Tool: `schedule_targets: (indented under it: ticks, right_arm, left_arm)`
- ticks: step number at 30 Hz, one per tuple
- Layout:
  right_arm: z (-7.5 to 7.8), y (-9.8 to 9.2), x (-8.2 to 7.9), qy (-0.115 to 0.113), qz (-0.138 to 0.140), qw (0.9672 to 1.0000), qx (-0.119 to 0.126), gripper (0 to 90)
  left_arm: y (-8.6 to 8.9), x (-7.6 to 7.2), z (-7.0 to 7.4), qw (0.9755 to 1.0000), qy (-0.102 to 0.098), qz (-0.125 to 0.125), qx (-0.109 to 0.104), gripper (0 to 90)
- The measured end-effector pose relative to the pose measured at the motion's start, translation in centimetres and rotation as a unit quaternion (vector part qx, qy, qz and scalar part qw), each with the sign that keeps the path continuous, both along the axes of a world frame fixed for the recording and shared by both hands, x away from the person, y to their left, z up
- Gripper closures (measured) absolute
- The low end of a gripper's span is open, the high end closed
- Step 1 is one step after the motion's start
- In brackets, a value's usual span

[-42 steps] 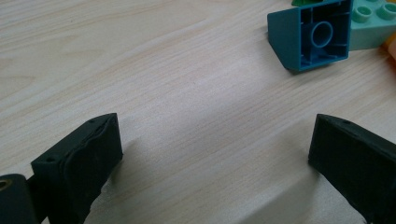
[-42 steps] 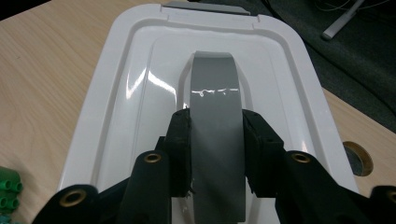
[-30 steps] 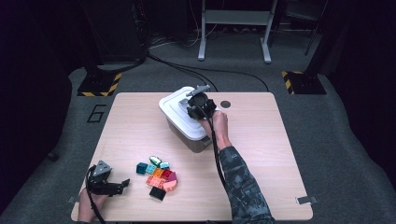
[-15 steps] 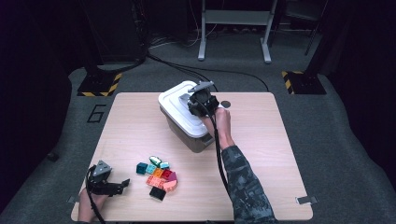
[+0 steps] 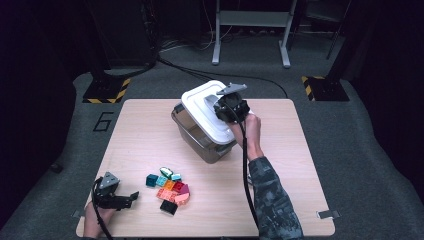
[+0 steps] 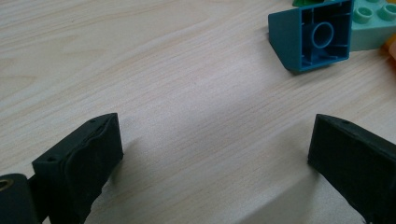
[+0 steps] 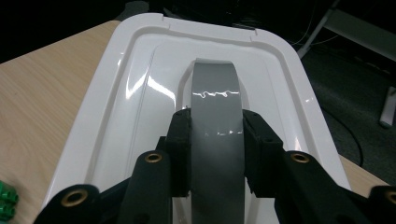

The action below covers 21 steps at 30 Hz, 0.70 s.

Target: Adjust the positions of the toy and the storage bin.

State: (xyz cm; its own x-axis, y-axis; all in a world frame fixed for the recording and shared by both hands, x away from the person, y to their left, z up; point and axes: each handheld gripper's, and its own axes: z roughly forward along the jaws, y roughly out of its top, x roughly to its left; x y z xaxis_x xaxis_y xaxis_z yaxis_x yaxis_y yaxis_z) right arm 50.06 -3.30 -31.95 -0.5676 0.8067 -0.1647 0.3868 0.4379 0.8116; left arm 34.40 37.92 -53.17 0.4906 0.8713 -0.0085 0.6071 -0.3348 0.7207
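1. The white lid [image 5: 207,111] sits tilted over the clear storage box [image 5: 200,136], near the far edge of the tabletop [image 5: 310,165], about midway along it. In the high view its far side rides higher than the side toward the person, so it looks lifted off the rim rather than seated.
2. A grey handle strip [image 7: 217,121] runs along the middle of the lid. The right gripper [image 7: 215,154] is clamped on that strip, one black pad pressed against each of its sides.
3. The step in hand appears to be taking the lid off the box. To do it well, keep the squeeze firm, since the glossy strip is likely slippery, and lift straight until the low edge of the lid is free of the box rim before swinging it aside.
4. The grip sits on one narrow strip, so the lid can swing or twist. A slow, level carry should keep it from tipping and knocking the box.
5. A sensible spot to set it down is the bare wood at the right side of the tabletop, well apart from the bricks.
6. The left gripper [image 5: 122,200] rests at the near left corner of the tabletop, its jaws spread wide apart with nothing between them but bare wood.
7. Just beyond it lies a loose pile of toy bricks [image 5: 169,189], a teal brick [image 6: 312,37] nearest the open jaws, lying so that its hollow underside shows.
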Motion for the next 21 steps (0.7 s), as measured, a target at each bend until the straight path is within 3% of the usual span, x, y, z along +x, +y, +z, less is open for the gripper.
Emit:
schedule_targets:
  ticks: [7,16,21]
  right_arm:
    - [0.5,-2.7,-0.3,-0.016,-0.025,0.9996,0.005,66.6]
    - [0.6,-6.4,-1.0,-0.022,-0.062,0.9978,0.005,66.6]
    - [0.4,-8.2,-1.3,-0.023,-0.08,0.9965,0.009,66.6]
  left_arm:
    - [0.0,0.0,0.0,1.0,0.0,0.0,0.0,2.8]
    - [0.2,0.1,0.2,0.9999,0.004,-0.007,0.007,2.9]
    - [0.0,0.1,0.1,1.0,0.0,0.0,0.001,3.0]
